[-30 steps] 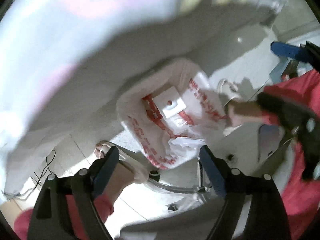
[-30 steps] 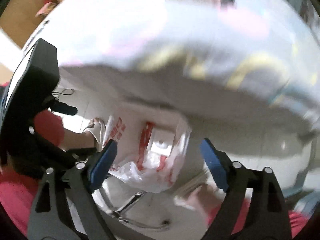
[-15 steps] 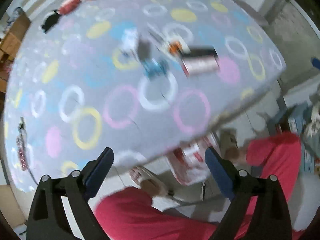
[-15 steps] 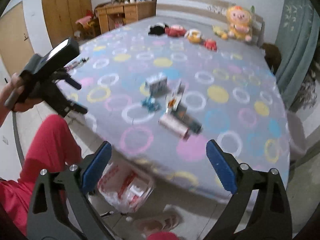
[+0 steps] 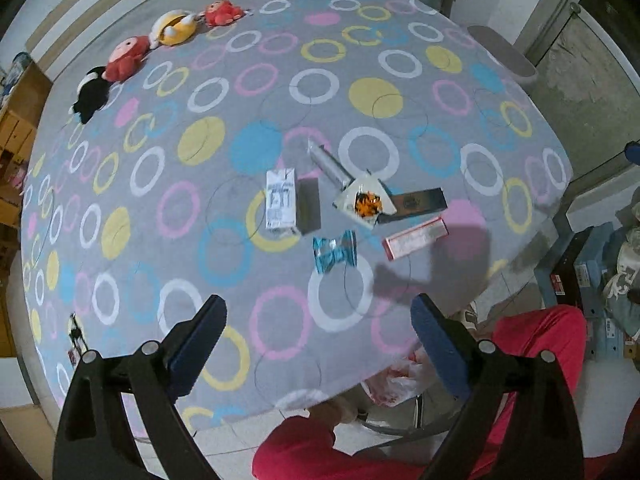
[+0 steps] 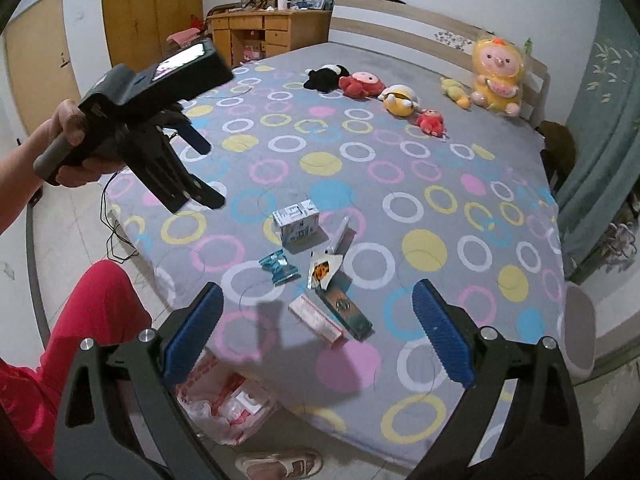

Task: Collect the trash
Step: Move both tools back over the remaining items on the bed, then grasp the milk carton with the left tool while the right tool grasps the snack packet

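Note:
Several pieces of trash lie together on the grey ringed bedspread [image 5: 160, 216]: a white carton [image 5: 281, 203] [image 6: 296, 222], a blue wrapper [image 5: 335, 255] [image 6: 279, 267], a white snack packet with orange print [image 5: 365, 201] [image 6: 323, 271], a pink box [image 5: 415, 237] [image 6: 317, 321], a dark box [image 5: 418, 202] [image 6: 347, 312] and a silver tube [image 5: 326, 161] [image 6: 339, 234]. My left gripper [image 5: 318, 350] is open and empty above the bed's near edge; it also shows in the right wrist view [image 6: 192, 168]. My right gripper [image 6: 318, 334] is open and empty. A white and red plastic bag [image 6: 224, 400] [image 5: 394, 380] sits on the floor below.
Plush toys [image 6: 360, 84] [image 5: 128, 56] line the far side of the bed. A wooden desk [image 6: 268, 30] and wardrobe [image 6: 148, 4] stand behind. The person's red trousers [image 6: 72, 340] and a sandal [image 6: 280, 464] are near the bag. Boxes [image 5: 592, 280] sit on the floor at right.
Both grippers have lifted from over the plastic bag on the floor up to above the bed. The trash on the bedspread has come into view. Both stay open.

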### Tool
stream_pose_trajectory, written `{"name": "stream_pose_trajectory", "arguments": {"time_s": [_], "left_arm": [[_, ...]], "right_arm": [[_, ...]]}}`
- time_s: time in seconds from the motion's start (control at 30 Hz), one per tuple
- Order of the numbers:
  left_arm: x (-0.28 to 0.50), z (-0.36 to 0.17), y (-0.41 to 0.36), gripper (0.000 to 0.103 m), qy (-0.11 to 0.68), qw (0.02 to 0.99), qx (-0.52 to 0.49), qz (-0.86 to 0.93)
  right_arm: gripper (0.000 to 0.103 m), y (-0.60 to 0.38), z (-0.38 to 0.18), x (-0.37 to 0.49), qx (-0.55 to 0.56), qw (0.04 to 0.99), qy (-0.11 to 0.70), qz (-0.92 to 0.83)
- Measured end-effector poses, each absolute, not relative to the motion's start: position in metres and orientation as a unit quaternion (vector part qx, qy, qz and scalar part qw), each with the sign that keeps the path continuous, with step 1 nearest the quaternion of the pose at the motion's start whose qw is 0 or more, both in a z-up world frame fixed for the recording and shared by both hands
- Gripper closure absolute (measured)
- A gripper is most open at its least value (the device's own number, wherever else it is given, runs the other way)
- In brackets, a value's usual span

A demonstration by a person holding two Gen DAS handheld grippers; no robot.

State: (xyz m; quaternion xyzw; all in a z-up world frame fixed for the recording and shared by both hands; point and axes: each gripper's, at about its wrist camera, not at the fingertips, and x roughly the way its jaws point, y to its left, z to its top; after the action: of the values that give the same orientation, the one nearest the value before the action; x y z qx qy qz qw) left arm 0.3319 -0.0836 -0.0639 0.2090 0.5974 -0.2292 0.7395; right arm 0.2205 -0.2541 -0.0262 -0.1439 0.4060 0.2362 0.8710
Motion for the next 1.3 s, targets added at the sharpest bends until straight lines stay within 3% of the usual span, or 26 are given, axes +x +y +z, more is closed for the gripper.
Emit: {"name": "stream_pose_trajectory", "arguments": {"time_s": [0.7, 1.1, 1.23, 1.3], "left_arm": [[0.428, -0.2, -0.095, 0.012, 0.667, 0.685, 0.205, -0.209], [0.446, -0.241, -0.105, 0.012, 0.666, 0.681, 0.213, -0.216], [0.45, -0.248, -0.106, 0.012, 0.666, 0.683, 0.207, -0.219], [0.452, -0.251, -0.106, 0.012, 0.667, 0.683, 0.206, -0.217]], "right_arm": [[0.01, -0.222, -0.172, 0.346, -0.113, 0.817, 0.51, 0.246], [0.01, -0.205, -0.262, 0.384, -0.103, 0.783, 0.563, 0.245], [0.013, -0.203, -0.276, 0.394, -0.093, 0.778, 0.571, 0.244], [0.026, -0.2, -0.281, 0.397, -0.098, 0.777, 0.572, 0.243]]}}
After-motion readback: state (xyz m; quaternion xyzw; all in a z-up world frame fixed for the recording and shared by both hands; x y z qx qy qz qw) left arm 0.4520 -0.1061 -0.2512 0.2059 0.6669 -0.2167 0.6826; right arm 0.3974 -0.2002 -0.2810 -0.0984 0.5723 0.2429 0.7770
